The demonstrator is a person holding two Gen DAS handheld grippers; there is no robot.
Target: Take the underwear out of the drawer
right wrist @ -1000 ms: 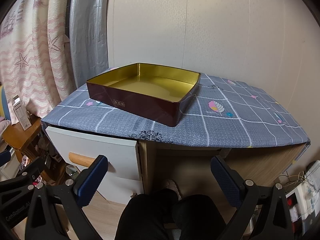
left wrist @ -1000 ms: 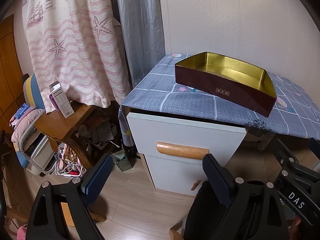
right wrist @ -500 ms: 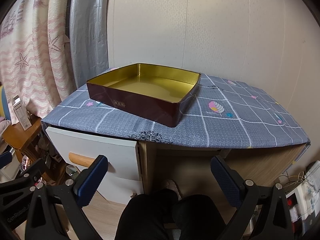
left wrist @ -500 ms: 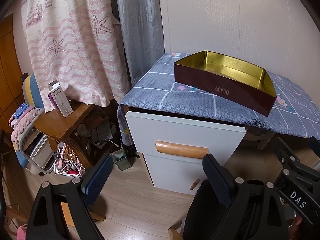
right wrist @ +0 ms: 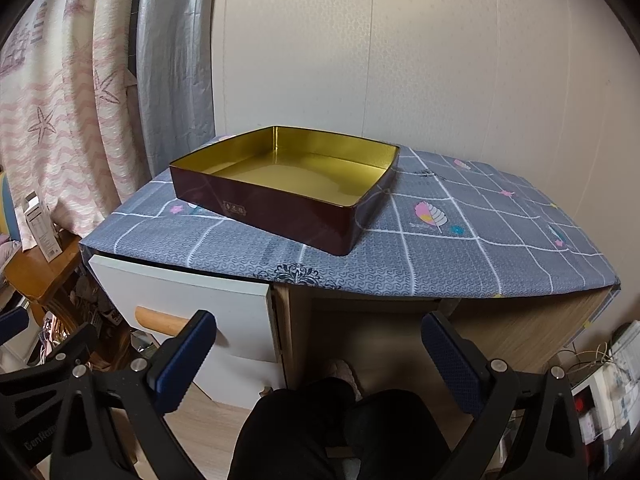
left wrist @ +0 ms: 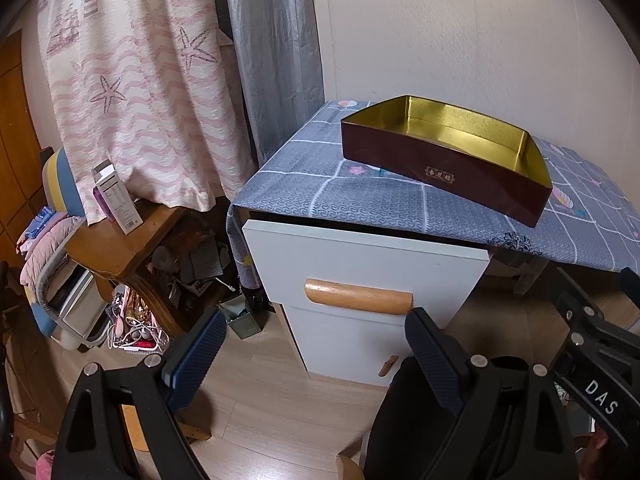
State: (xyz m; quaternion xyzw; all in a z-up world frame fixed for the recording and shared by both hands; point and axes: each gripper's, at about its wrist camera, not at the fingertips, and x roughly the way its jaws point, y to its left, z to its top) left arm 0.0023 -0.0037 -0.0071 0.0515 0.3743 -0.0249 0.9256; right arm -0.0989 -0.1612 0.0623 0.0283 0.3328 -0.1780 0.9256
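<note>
A white drawer front (left wrist: 360, 256) with a wooden bar handle (left wrist: 358, 297) stands slightly ajar under the desk's left end; the same drawer (right wrist: 180, 296) shows in the right wrist view. No underwear is visible; the drawer's inside is hidden. My left gripper (left wrist: 316, 354) is open, below and in front of the handle, touching nothing. My right gripper (right wrist: 318, 354) is open in front of the desk's knee space, empty. An empty maroon tin with a gold inside (left wrist: 444, 156) (right wrist: 288, 184) sits on the grey patterned cloth (right wrist: 460, 248).
A second white drawer (left wrist: 340, 344) lies below the first. A wooden side table (left wrist: 120, 236) with a small carton (left wrist: 116, 200) and floor clutter stand left. Pink starfish curtains (left wrist: 140, 92) hang behind. The person's dark-trousered legs (right wrist: 340, 424) are under the desk.
The left wrist view has shifted slightly, so the drawer and tin sit a little further left and lower. Both grippers stay open and empty.
</note>
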